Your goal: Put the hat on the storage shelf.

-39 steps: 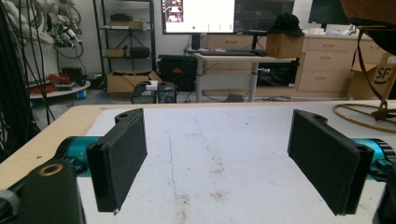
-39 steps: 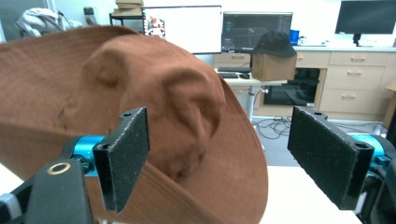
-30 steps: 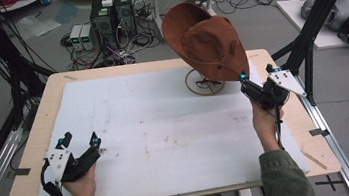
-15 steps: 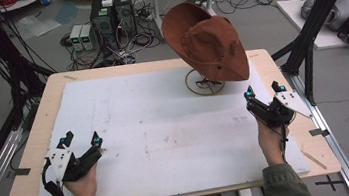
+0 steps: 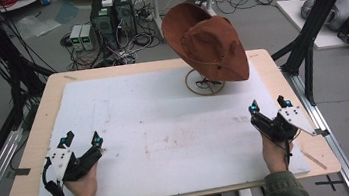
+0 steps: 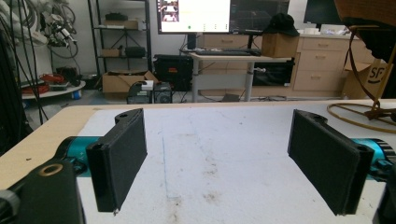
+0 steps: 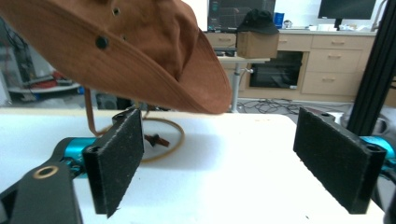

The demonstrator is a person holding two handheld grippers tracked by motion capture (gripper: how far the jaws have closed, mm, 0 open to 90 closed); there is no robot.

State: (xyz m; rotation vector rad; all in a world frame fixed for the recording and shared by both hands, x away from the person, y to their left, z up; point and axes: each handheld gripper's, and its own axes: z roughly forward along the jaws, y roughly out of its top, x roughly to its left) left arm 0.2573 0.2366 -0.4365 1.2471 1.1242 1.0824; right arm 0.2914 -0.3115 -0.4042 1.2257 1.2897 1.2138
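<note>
The right tongs (image 5: 268, 105) stand wide open with nothing between the jaws, held low over the white sheet (image 5: 166, 129) near the table's (image 5: 36, 140) right edge. The left tongs (image 5: 82, 138) are also spread wide and grip nothing, near the front left corner. Beyond the right tongs, well apart, a brown hat (image 5: 209, 46) sits tilted on a wire stand (image 5: 204, 83) at the far side.
</note>
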